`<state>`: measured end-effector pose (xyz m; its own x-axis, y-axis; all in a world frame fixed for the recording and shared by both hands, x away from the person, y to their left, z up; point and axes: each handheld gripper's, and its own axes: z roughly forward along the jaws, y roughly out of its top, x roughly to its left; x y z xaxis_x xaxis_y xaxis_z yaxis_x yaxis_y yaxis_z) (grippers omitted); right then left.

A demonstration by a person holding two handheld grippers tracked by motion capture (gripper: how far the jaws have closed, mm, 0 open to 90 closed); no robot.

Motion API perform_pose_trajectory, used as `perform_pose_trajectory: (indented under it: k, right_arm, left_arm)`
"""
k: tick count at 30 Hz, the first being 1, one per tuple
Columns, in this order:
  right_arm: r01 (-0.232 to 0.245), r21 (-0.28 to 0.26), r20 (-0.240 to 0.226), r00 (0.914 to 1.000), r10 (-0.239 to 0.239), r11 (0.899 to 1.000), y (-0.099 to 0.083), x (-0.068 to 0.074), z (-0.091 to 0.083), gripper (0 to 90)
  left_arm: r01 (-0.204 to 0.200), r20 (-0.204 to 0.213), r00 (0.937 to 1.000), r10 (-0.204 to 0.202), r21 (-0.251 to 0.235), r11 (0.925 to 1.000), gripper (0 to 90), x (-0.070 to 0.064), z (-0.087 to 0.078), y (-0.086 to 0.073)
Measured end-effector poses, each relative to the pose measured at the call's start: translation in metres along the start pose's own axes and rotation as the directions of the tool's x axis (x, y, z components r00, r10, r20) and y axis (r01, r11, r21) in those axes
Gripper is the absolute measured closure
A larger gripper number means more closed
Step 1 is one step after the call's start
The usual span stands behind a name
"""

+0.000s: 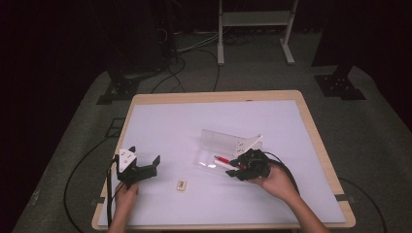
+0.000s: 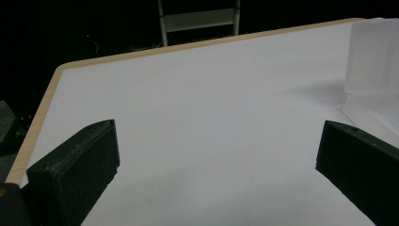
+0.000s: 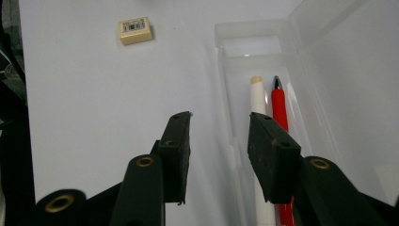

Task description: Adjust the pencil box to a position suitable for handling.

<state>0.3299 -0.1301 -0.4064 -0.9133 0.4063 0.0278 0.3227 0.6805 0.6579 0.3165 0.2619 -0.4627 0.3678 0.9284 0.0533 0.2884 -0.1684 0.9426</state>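
Observation:
A clear plastic case lies open mid-table, its lid up; its wall and lid show in the gripper views. Inside lie a white pen and a red pen, also seen as a red pen from above. A small beige eraser rests on the white mat left of the case. My right gripper hovers open at the case's near end, nothing between its jaws. My left gripper is open over bare mat at the left.
The white mat covers a wooden table. A white metal frame stands on the floor beyond, with cables and black stand bases around it.

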Motion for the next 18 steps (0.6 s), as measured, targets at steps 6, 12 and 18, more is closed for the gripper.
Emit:
perform_pose_trajectory:
  k: [6, 12, 18]
  right_arm:
    - [0.016, -0.005, -0.007, 0.9998, -0.016, 1.000, 0.006, 0.007, 0.001, 55.9]
    - [0.035, -0.008, -0.019, 0.9992, -0.035, 0.999, 0.012, 0.012, 0.005, 54.6]
    - [0.047, -0.010, -0.038, 0.9982, -0.047, 0.999, 0.020, 0.019, 0.012, 53.4]
  left_arm:
    - [-0.001, 0.000, 1.0000, 0.001, -0.001, 1.0000, 0.0, 0.000, 0.000, 0.000]
    - [-0.001, 0.000, 1.0000, 0.001, 0.000, 1.0000, 0.0, 0.000, 0.000, 0.000]
    - [0.001, 0.001, 1.0000, -0.001, 0.000, 1.0000, 0.0, 0.000, 0.000, 0.000]
